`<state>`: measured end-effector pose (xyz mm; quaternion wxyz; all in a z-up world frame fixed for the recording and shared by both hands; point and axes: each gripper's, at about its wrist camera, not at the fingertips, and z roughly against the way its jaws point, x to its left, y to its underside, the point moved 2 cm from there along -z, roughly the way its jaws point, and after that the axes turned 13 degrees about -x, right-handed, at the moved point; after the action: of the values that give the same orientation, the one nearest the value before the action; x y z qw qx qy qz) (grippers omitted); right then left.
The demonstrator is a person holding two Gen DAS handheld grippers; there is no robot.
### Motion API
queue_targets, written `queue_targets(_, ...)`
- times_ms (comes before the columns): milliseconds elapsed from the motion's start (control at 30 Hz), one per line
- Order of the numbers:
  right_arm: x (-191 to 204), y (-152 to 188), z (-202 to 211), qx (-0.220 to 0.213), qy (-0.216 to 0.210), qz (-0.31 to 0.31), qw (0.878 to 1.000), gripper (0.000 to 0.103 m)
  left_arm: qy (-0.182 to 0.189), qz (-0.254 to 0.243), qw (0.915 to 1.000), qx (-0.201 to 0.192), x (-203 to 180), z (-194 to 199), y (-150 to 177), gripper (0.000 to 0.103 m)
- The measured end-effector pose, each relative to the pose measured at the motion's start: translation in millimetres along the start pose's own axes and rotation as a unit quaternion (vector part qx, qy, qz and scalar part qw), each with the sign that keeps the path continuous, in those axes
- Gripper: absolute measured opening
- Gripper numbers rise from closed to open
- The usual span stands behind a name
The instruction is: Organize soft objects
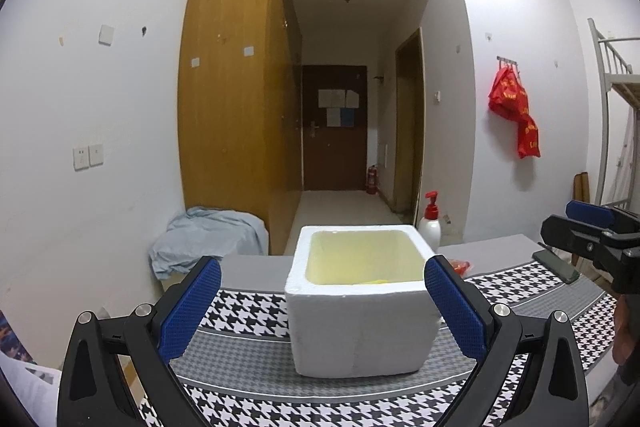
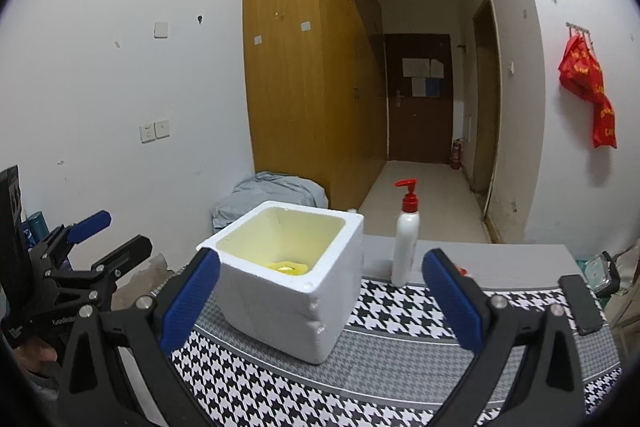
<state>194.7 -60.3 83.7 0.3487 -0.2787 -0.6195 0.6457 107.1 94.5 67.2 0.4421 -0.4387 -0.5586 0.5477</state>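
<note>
A white foam box (image 1: 360, 291) stands on the houndstooth tablecloth (image 1: 248, 307), open at the top, with a yellow soft object (image 2: 288, 267) lying at its bottom. In the left wrist view only a sliver of the yellow object (image 1: 378, 281) shows. My left gripper (image 1: 322, 307) is open and empty, its blue pads either side of the box's near face. My right gripper (image 2: 320, 301) is open and empty, just in front of the box (image 2: 288, 279). Each gripper shows at the edge of the other's view.
A white pump bottle with a red top (image 2: 406, 239) stands behind the box to the right. A small red-orange item (image 1: 460, 266) lies behind it. A dark phone-like slab (image 2: 580, 305) lies at the table's right edge. A grey cloth bundle (image 1: 208, 235) sits beyond the table.
</note>
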Motion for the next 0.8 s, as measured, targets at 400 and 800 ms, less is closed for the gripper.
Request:
queue_targets(400, 0.1, 6.5, 35.3, -0.021, -0.007, 0.007, 1.000, 0.103, 0.003, 0.005, 0.9998, -0.020, -14.3, 32.8, -6.5, 0.102)
queue_targets(800, 3.2, 15.3, 60.3, -0.035, -0.006, 0.001, 0.999, 0.103, 0.002, -0.002, 0.9998, -0.021, -21.8, 52.6, -2.5, 0.102)
